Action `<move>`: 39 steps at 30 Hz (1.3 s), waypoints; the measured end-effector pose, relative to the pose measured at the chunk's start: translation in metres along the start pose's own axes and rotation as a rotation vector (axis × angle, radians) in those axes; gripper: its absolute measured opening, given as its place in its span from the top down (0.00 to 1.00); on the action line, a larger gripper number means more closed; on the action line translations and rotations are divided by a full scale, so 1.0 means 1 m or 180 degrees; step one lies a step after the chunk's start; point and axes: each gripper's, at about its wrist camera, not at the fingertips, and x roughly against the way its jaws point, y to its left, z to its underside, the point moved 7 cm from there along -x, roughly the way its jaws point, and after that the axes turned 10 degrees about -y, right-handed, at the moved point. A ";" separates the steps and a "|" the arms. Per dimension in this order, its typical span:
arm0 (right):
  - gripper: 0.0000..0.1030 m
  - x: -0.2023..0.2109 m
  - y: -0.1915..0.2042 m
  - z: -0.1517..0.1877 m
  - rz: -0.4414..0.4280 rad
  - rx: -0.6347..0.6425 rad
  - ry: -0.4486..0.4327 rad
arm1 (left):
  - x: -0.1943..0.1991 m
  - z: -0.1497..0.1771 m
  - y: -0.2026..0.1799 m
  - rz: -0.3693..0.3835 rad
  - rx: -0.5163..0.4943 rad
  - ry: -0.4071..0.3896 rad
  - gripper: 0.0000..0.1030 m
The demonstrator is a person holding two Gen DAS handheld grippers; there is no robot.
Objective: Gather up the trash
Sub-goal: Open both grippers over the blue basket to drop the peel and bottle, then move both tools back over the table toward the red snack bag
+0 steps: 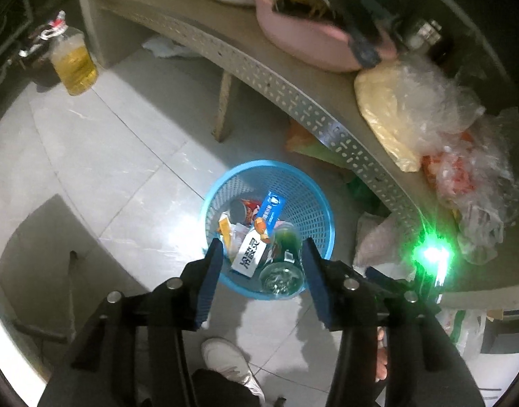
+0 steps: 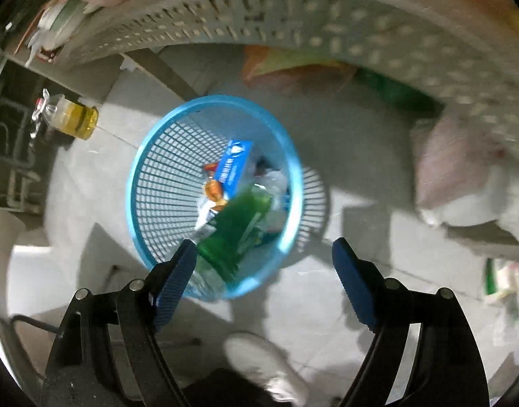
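Note:
A blue mesh waste basket (image 1: 225, 176) stands on the tiled floor beside the table. It holds a blue carton (image 1: 271, 205), a white box with dark lettering (image 1: 247, 256), wrappers and a clear bottle with a green label (image 1: 283, 257). My left gripper (image 1: 261, 266) hangs open above the basket's near rim, with nothing pressed between its blue pads. In the right wrist view the basket (image 2: 151, 142) lies below my right gripper (image 2: 264, 264), which stands wide open. The green-labelled bottle (image 2: 235, 227) shows blurred inside the basket, close to the left fingertip (image 2: 181, 264) and free of the pads.
A table with a perforated metal edge (image 1: 293, 91) curves over the basket, loaded with a pink basin (image 1: 303, 40) and plastic bags (image 1: 446, 129). A jug of yellow oil (image 1: 74, 64) stands on the floor. A person's white shoe (image 1: 229, 363) is near the basket. Green glare (image 1: 432, 254) flares at right.

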 end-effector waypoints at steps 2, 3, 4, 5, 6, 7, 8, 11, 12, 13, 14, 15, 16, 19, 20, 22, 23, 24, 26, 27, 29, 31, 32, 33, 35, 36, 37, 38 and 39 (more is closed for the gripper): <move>0.24 0.017 -0.001 0.006 0.0040 0.0089 -0.0098 | 0.024 0.003 0.002 -0.0026 -0.0011 -0.0102 0.51; 0.24 0.028 0.000 0.011 0.0068 0.0166 -0.0160 | 0.040 0.006 0.002 -0.0017 -0.0031 -0.0174 0.49; 0.24 0.037 0.002 0.015 0.0080 0.0246 -0.0208 | 0.052 0.008 0.002 -0.0002 -0.0040 -0.0242 0.47; 0.24 0.052 0.006 0.021 0.0075 0.0358 -0.0264 | 0.067 0.011 0.002 0.0005 -0.0055 -0.0321 0.44; 0.24 0.060 0.009 0.025 0.0068 0.0427 -0.0308 | 0.086 0.015 0.002 -0.0001 -0.0089 -0.0434 0.39; 0.24 0.070 0.016 0.029 0.0053 0.0515 -0.0368 | 0.098 0.018 0.002 -0.0036 -0.0108 -0.0518 0.36; 0.23 0.081 0.020 0.033 0.0025 0.0601 -0.0422 | 0.114 0.024 0.004 -0.0097 -0.0124 -0.0629 0.33; 0.14 0.115 0.041 0.045 -0.0108 0.0852 -0.0614 | 0.153 0.048 0.015 -0.0155 -0.0039 -0.0796 0.30; 0.10 0.135 0.048 0.047 -0.0167 0.0941 -0.0705 | 0.162 0.055 0.020 -0.0154 0.0004 -0.0824 0.29; 0.08 0.151 0.053 0.050 -0.0204 0.1015 -0.0785 | 0.177 0.067 0.027 -0.0150 0.0058 -0.0877 0.29; 0.08 0.163 0.059 0.052 -0.0211 0.1081 -0.0851 | 0.191 0.079 0.035 -0.0173 0.0084 -0.0927 0.28; 0.08 0.181 0.064 0.056 -0.0221 0.1209 -0.0969 | 0.205 0.091 0.043 -0.0232 0.0121 -0.0982 0.27; 0.08 0.194 0.070 0.059 -0.0222 0.1306 -0.1054 | 0.215 0.100 0.050 -0.0277 0.0155 -0.1023 0.26; 0.08 0.222 0.089 0.069 -0.0210 0.1560 -0.1195 | 0.258 0.134 0.080 -0.0478 0.0281 -0.1202 0.26; 0.08 0.233 0.098 0.074 -0.0226 0.1685 -0.1225 | 0.268 0.141 0.086 -0.0530 0.0299 -0.1251 0.24; 0.07 0.243 0.114 0.083 -0.0303 0.1879 -0.1254 | 0.294 0.166 0.105 -0.0669 0.0338 -0.1364 0.22; 0.08 0.246 0.122 0.089 -0.0326 0.1948 -0.1287 | 0.304 0.178 0.114 -0.0766 0.0357 -0.1404 0.21; 0.08 0.254 0.132 0.095 -0.0374 0.2042 -0.1340 | 0.314 0.191 0.123 -0.0859 0.0377 -0.1440 0.21; 0.07 0.266 0.149 0.107 -0.0521 0.2158 -0.1392 | 0.327 0.212 0.137 -0.0959 0.0450 -0.1468 0.20; 0.07 0.274 0.161 0.115 -0.0635 0.2218 -0.1391 | 0.334 0.226 0.145 -0.0982 0.0530 -0.1489 0.20; 0.07 0.289 0.183 0.129 -0.0855 0.2342 -0.1407 | 0.345 0.249 0.154 -0.0934 0.0645 -0.1536 0.20; 0.07 0.297 0.201 0.140 -0.0970 0.2475 -0.1392 | 0.355 0.270 0.160 -0.0886 0.0720 -0.1616 0.20; 0.07 0.299 0.208 0.144 -0.1012 0.2513 -0.1405 | 0.361 0.283 0.164 -0.0885 0.0738 -0.1662 0.20; 0.07 0.304 0.217 0.148 -0.1078 0.2563 -0.1444 | 0.365 0.295 0.167 -0.0914 0.0753 -0.1670 0.20; 0.07 0.310 0.229 0.155 -0.1208 0.2624 -0.1517 | 0.374 0.316 0.172 -0.0974 0.0808 -0.1668 0.20; 0.07 0.316 0.239 0.162 -0.1345 0.2664 -0.1562 | 0.380 0.328 0.176 -0.1001 0.0850 -0.1697 0.20; 0.07 0.319 0.245 0.168 -0.1448 0.2695 -0.1590 | 0.385 0.338 0.179 -0.1027 0.0887 -0.1717 0.20; 0.07 0.321 0.255 0.176 -0.1561 0.2741 -0.1613 | 0.391 0.350 0.183 -0.1073 0.0939 -0.1725 0.20; 0.07 0.324 0.263 0.184 -0.1637 0.2780 -0.1605 | 0.391 0.353 0.184 -0.1111 0.0976 -0.1723 0.20</move>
